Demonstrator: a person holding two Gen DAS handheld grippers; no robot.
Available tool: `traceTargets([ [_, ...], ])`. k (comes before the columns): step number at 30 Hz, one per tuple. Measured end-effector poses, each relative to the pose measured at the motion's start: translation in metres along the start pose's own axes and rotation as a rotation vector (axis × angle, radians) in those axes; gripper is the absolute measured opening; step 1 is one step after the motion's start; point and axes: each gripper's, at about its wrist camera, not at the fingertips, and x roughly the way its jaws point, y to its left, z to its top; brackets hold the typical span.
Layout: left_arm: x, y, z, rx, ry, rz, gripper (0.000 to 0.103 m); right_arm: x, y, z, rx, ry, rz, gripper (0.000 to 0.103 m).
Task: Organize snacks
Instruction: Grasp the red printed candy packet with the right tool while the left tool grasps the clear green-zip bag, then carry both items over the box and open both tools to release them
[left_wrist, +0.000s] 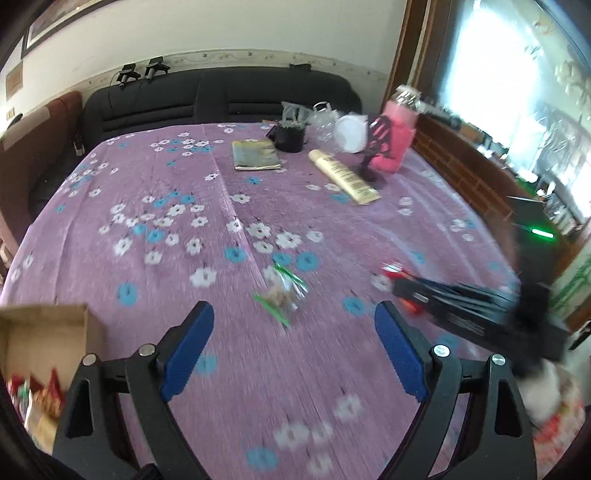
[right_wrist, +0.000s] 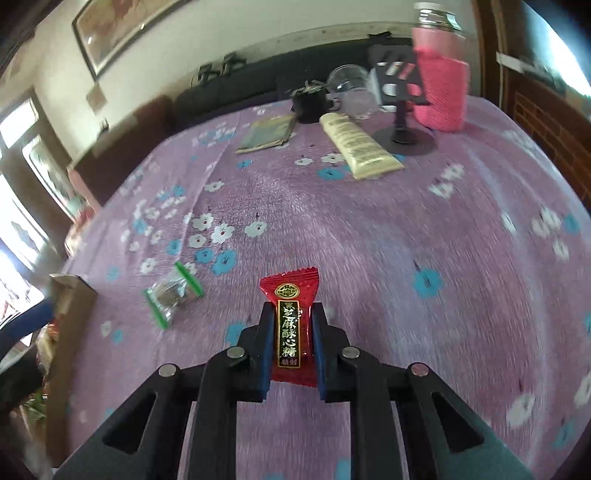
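The right gripper (right_wrist: 293, 325) clamps a red candy packet (right_wrist: 293, 325) above the floral-clothed bench (right_wrist: 369, 240). The left gripper (left_wrist: 295, 325) gapes wide and empty near a clear green-edged snack bag (left_wrist: 282, 293), cardboard box (left_wrist: 44, 328) at its left.

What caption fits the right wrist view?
Right gripper shut on red candy above the purple floral tablecloth.

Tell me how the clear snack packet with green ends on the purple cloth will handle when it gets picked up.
The clear snack packet looks small, so probably light. Its film wrapper seems crinkly and glossy, so it may flex and slip between the pads of the left gripper, which is open. The brown lump inside likely gives a firmer place to pinch than the flat green ends.
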Motion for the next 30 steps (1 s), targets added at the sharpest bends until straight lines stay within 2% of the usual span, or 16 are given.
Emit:
traceTargets([
  [3,0.031,0.002,0.005,0.005,0.040,0.045,0.089,-0.004,-0.008,0.000,0.047,-0.007,0.061,0.017],
  [7,0.062,0.002,0.005,0.017,0.091,0.071,0.089,-0.003,-0.010,0.000,0.077,-0.005,0.097,0.017],
  [9,0.072,0.000,0.005,0.017,0.113,0.060,0.087,-0.001,-0.011,0.001,0.084,-0.003,0.107,0.017],
  [10,0.077,-0.002,0.004,0.028,0.126,0.062,0.080,-0.002,-0.011,0.001,0.087,-0.005,0.116,0.017],
  [11,0.079,-0.005,0.004,0.039,0.133,0.071,0.069,-0.006,-0.011,0.000,0.087,-0.010,0.122,0.017],
  [12,0.081,-0.010,0.004,0.070,0.132,0.103,0.065,-0.007,-0.011,0.001,0.087,-0.015,0.124,0.017],
  [14,0.080,-0.015,0.005,0.093,0.133,0.099,0.042,-0.011,-0.012,0.001,0.094,-0.025,0.128,0.017],
  [16,0.078,-0.017,0.006,0.098,0.139,0.102,0.032,-0.011,-0.012,0.001,0.098,-0.029,0.129,0.017],
  [20,0.068,-0.018,0.005,0.094,0.118,0.098,0.026,-0.011,-0.013,0.001,0.101,-0.037,0.118,0.017],
  [30,0.021,-0.010,-0.008,0.038,0.057,0.050,0.026,-0.017,-0.006,0.000,0.081,-0.065,0.114,0.017],
])
